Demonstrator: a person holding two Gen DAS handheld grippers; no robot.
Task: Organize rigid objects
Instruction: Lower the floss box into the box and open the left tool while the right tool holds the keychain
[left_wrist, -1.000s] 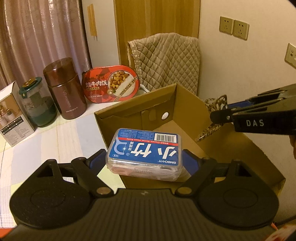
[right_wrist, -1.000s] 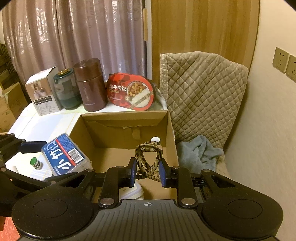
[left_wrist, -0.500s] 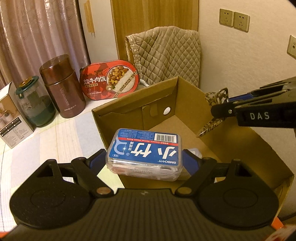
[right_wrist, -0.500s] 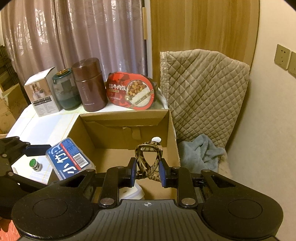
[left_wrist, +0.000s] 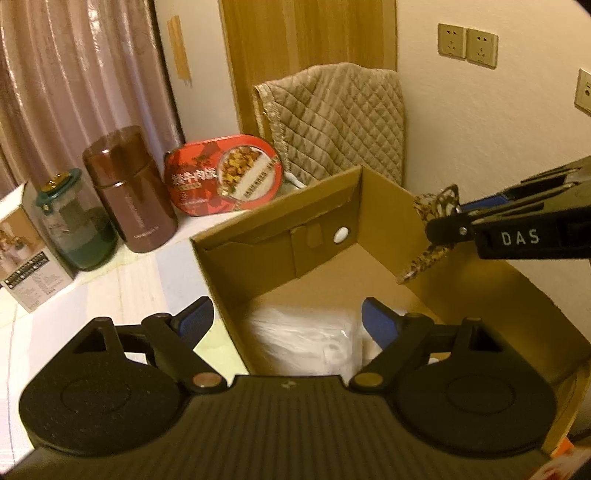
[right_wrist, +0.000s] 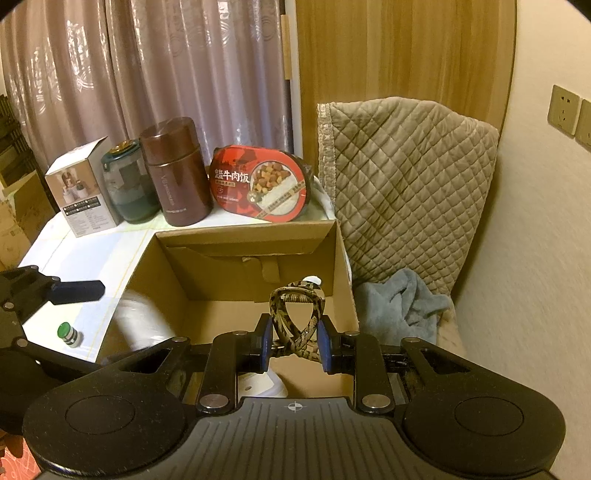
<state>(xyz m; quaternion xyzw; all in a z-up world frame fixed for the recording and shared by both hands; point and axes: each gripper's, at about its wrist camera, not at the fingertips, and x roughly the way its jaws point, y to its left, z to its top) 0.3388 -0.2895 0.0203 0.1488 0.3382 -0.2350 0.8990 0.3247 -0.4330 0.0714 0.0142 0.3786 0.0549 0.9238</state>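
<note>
An open cardboard box (left_wrist: 325, 240) (right_wrist: 236, 254) stands on the table. My left gripper (left_wrist: 288, 319) is open and empty above the box's near left corner. Below it a blurred white box-shaped thing (left_wrist: 306, 339) lies or falls inside the box; it also shows as a white blur in the right wrist view (right_wrist: 136, 321). My right gripper (right_wrist: 295, 345) is shut on a leopard-print hair clip (right_wrist: 295, 317) and holds it over the box's right side. The clip also shows in the left wrist view (left_wrist: 432, 229). A white container (right_wrist: 258, 384) lies in the box under the right gripper.
At the table's back stand a white carton (right_wrist: 81, 192), a green glass jar (right_wrist: 129, 184), a brown thermos (right_wrist: 177, 177) and a red beef-rice meal tray (right_wrist: 262, 184). A small green-capped bottle (right_wrist: 68, 334) stands left of the box. A quilted chair cover (right_wrist: 402, 177) and grey towel (right_wrist: 399, 299) are at right.
My left gripper has opened and let go of the blue-labelled floss pick box, which dropped into the cardboard box. The right gripper still holds the clip in place.
</note>
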